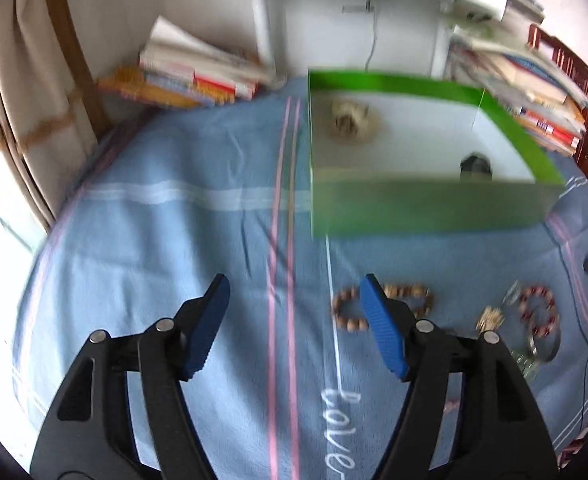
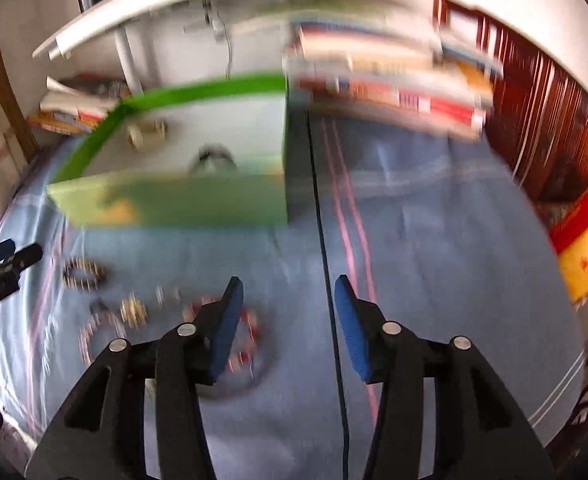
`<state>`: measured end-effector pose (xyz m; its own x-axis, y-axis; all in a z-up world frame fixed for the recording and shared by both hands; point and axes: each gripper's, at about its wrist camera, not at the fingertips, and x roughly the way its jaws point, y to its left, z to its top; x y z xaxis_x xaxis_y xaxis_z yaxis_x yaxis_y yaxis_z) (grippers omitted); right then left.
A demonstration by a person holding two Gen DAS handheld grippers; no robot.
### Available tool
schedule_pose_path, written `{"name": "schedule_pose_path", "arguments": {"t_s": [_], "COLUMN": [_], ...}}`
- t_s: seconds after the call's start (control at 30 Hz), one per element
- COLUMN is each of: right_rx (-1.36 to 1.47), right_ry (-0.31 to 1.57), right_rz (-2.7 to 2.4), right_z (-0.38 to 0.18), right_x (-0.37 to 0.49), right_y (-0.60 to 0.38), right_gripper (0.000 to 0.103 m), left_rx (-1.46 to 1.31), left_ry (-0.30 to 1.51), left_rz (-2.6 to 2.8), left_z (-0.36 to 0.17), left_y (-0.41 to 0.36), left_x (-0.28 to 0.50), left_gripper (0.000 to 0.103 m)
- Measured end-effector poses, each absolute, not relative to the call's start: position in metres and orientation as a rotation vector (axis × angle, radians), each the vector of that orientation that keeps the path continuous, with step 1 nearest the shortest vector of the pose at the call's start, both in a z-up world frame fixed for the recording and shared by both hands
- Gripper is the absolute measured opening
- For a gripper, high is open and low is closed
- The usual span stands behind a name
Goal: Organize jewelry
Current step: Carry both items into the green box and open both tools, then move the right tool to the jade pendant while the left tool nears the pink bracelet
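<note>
A green box (image 1: 421, 208) with a white floor stands on the blue cloth; a pale beaded piece (image 1: 349, 118) and a dark piece (image 1: 475, 166) lie inside. It also shows in the right wrist view (image 2: 182, 200). In front of it lie a brown wooden bead bracelet (image 1: 345, 312), a red bead bracelet (image 1: 539, 312), a gold piece (image 1: 489, 317) and a metal bangle (image 1: 545, 350). My left gripper (image 1: 294, 292) is open and empty, left of the brown bracelet. My right gripper (image 2: 288, 292) is open and empty, right of the red bracelet (image 2: 250, 332).
Stacks of books (image 1: 190, 76) lie behind the box at left and at right (image 2: 393, 92). A white desk frame (image 1: 262, 20) stands behind. A dark cable (image 2: 325, 260) runs across the cloth. A red and yellow packet (image 2: 581, 240) lies at far right.
</note>
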<state>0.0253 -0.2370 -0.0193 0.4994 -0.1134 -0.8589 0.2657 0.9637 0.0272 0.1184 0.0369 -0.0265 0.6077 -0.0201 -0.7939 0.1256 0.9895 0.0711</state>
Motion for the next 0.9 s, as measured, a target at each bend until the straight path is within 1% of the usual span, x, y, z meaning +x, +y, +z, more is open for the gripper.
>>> {"name": "schedule_pose_path", "arguments": {"t_s": [0.03,0.2,0.3,0.37,0.43,0.47,0.73,0.9], "right_rx": [0.178,0.190,0.183,0.175,0.162,0.162,0.202,0.217], "right_ry": [1.035,1.088,1.112,1.105,1.107,1.110,1.098,1.113], "right_rz": [-0.224,-0.193,-0.178,-0.178,-0.178,-0.174,-0.176,-0.175], "right_z": [-0.024,-0.046,-0.053,-0.054,-0.053,-0.053,-0.049,-0.055], "right_x": [0.020,0.009,0.008,0.008,0.008,0.009,0.001,0.002], "right_y": [-0.238,-0.227,-0.217,-0.212,-0.209,-0.207,-0.213,-0.212], "right_gripper": [0.039,0.039,0.033,0.031,0.025,0.024,0.023,0.023], "left_rx": [0.117,0.109,0.132,0.154,0.178,0.190,0.235,0.264], "left_ry": [0.940,0.988,0.986,0.989,0.997,1.000,1.002,0.987], "left_rz": [-0.083,-0.092,-0.125,-0.156,-0.199,-0.217,-0.299,-0.322], "left_z": [-0.035,-0.049,-0.050,-0.052,-0.055,-0.057,-0.059,-0.060], "left_y": [0.036,0.030,0.019,0.010,-0.001,-0.006,-0.032,-0.038], "left_x": [0.119,0.116,0.104,0.095,0.085,0.080,0.057,0.052], "left_gripper": [0.068,0.068,0.068,0.068,0.068,0.068,0.071,0.076]}}
